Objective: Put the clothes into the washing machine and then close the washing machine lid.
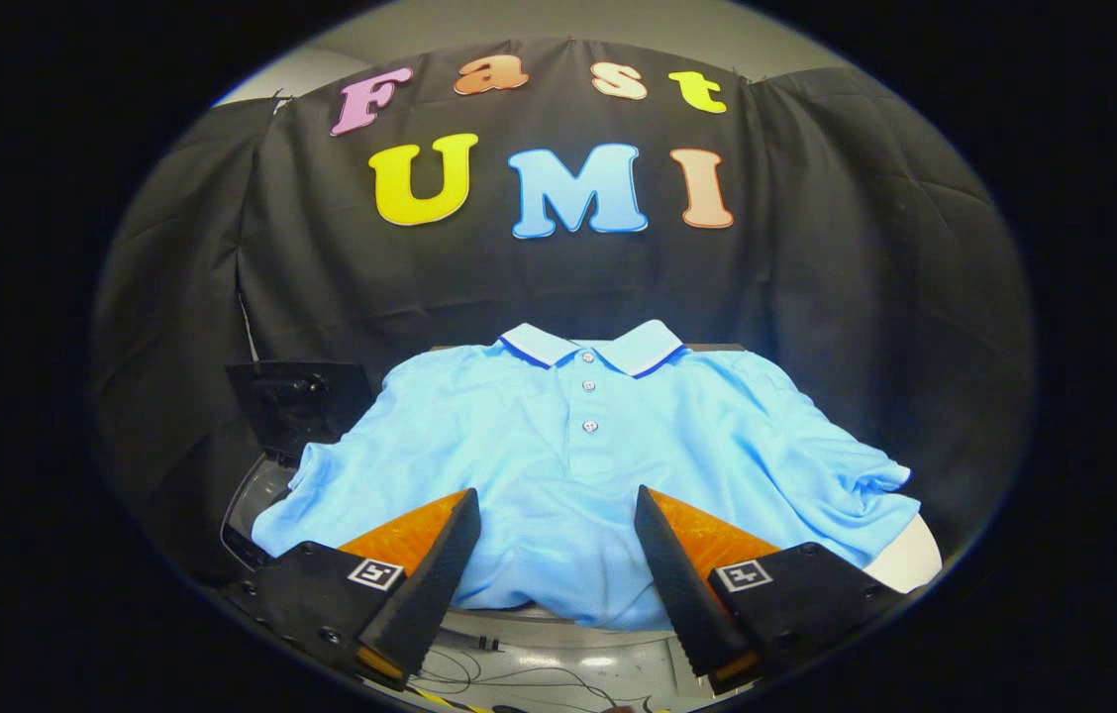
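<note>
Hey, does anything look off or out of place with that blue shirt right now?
Nothing damaged. The blue polo shirt lies spread out, buttoned, one sleeve bunched. The tool is open above its lower part.

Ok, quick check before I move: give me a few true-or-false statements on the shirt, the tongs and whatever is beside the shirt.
1. The tongs are open, with nothing gripped. True.
2. The light blue polo shirt is crumpled in a ball. False: it lies spread out flat, front up, collar away from the tongs.
3. The shirt's lower part lies between the two fingers. True.
4. The shirt's placket has no buttons. False: three buttons show below the collar.
5. A dark raised panel stands beside the shirt's sleeve. True; I cannot tell if it is the washer lid.
</note>
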The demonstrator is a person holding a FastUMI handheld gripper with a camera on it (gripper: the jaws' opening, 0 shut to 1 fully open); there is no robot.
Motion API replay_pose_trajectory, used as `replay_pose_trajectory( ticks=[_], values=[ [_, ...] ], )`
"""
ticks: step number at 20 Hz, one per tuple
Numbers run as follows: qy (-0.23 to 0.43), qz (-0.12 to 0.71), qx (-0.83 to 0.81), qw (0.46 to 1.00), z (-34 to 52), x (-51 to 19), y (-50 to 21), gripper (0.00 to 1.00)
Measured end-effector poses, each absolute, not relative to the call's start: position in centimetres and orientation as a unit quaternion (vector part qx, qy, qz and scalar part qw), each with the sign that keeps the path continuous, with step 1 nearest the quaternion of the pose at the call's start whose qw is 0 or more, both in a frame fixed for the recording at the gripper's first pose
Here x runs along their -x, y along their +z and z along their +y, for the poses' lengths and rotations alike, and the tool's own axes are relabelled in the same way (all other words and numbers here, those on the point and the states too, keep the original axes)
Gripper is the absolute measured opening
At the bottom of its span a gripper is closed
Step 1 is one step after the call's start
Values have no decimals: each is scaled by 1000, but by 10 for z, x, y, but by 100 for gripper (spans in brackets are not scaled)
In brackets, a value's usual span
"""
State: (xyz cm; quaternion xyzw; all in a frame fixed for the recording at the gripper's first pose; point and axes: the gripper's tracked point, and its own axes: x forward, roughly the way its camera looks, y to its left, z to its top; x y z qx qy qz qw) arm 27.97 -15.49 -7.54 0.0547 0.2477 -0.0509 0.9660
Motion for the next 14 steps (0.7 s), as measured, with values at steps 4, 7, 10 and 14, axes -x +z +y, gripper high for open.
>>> replay_pose_trajectory(
  ticks=[4, 7, 10, 14],
  values=[
    [-49, 222, -50, 972, -156, -281, -74, 99],
    [-50, 201, -49, 977, -155, -282, -72, 97],
    [-44, 199, -50, 978, -153, -283, -73, 97],
    [-53, 194, -68, 977, -154, -281, -78, 44]
  ],
)
